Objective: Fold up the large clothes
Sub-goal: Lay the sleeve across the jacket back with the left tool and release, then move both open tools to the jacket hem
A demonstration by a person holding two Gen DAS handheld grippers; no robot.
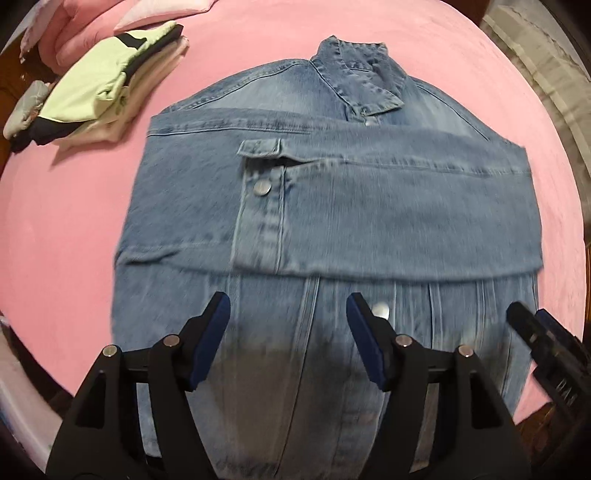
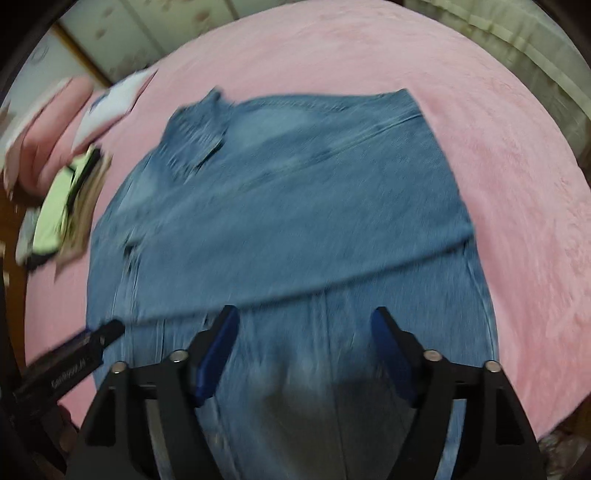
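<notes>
A blue denim jacket (image 1: 325,206) lies flat on the pink bed cover (image 1: 66,229), collar at the far end, with both sleeves folded across its chest. My left gripper (image 1: 288,314) hangs open above the jacket's lower front, nothing between its blue pads. The right gripper (image 1: 524,321) shows at the right edge of the left wrist view. In the blurred right wrist view the same jacket (image 2: 295,214) fills the middle, and my right gripper (image 2: 304,325) stands open over its lower part, holding nothing. The left gripper (image 2: 107,332) pokes in at the lower left there.
A stack of folded clothes (image 1: 99,92), pale green on top, sits on the cover at the far left, also seen as folded clothes (image 2: 66,206) in the right wrist view. Pink pillows (image 1: 74,26) lie behind it. A pale quilt (image 1: 546,74) runs along the right.
</notes>
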